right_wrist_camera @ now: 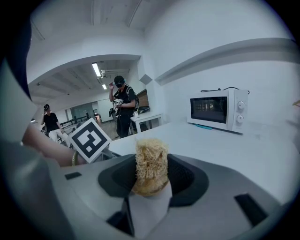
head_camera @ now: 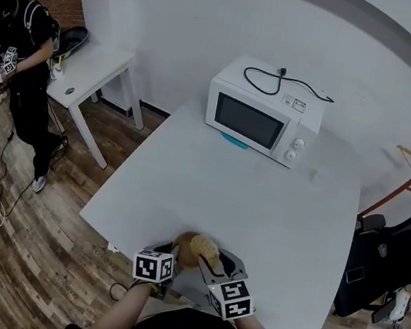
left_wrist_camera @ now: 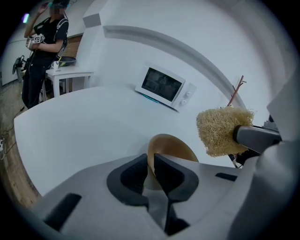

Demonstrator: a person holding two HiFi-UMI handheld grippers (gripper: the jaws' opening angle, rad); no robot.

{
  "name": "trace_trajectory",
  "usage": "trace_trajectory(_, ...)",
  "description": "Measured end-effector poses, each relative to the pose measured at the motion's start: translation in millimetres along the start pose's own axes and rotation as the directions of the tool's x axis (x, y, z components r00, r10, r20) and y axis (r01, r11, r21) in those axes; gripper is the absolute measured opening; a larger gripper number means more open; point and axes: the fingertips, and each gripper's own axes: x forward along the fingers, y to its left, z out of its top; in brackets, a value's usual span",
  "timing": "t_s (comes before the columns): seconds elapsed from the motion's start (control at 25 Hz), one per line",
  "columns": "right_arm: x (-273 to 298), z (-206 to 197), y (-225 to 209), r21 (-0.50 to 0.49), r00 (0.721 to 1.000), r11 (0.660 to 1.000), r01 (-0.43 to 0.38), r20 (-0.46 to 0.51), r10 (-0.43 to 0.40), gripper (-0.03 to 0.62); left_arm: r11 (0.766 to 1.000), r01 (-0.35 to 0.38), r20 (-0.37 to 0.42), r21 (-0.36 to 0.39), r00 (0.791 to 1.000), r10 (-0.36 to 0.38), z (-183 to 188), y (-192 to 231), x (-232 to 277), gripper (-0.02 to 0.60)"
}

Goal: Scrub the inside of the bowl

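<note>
**Now the bowl is held by its rim, with the scrubber poised beside it**

Already the tan bowl (left_wrist_camera: 171, 145) is gripped at the near edge of the white table (head_camera: 276, 211), at 6 o'clock from the microwave (head_camera: 262, 119) in the head view. Its rim is pinched edge-on between the nearly closed jaws of the left gripper (left_wrist_camera: 151, 167), so the bowl is kept tilted rather than flat. A straw-coloured fibre scrubber (right_wrist_camera: 151, 163) is clamped between the jaws of the right gripper (right_wrist_camera: 151, 180), its tuft projecting past the tips.

In the left gripper view the scrubber is seen at about 2 o'clock from the bowl, close to it but apart, with white wall visible between them. No contact with the inside is shown yet. The right gripper is judged the one to make the coming move: the tuft would have to be carried towards 8 o'clock, down into the hollow. Which way the hollow faces cannot be told with certainty.
</note>
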Motion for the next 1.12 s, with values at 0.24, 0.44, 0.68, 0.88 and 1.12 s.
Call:
trace_trajectory(0.24, 0.7, -2.2, 0.2, 0.001, 1.0, 1.0, 0.001, -0.008, -0.001, 0.178, 1.0, -0.014, 0.029, 0.012, 0.999, 0.013, 5.7, -0.4, -2.2, 0.032)
trace_trajectory(0.44, 1.5, -2.4, 3.5, 0.0, 1.0, 1.0, -0.002, -0.008, 0.002, 0.178, 1.0, -0.018, 0.056, 0.018, 0.998, 0.017, 12.0, -2.4, -10.6, 0.031)
trace_trajectory(0.68, 4.5, -6.1, 6.8, -0.001, 1.0, 1.0, -0.014, -0.023, 0.014, 0.178, 1.0, -0.008, 0.116, 0.018, 0.993, 0.005, 28.3, -12.2, -25.5, 0.031)
trace_trajectory(0.88, 6.1, -4.8, 6.3, -0.003, 0.999, 1.0, -0.015, -0.028, 0.015, 0.178, 0.999, 0.009, 0.167, 0.031, 0.986, -0.014, 43.9, -24.8, -41.2, 0.031)
trace_trajectory(1.12, 6.0, -7.7, 7.6, -0.008, 0.999, 1.0, -0.015, -0.044, 0.014, 0.178, 0.997, 0.0, 0.196, 0.078, 0.98, -0.015, 48.9, -33.8, -52.5, 0.032)
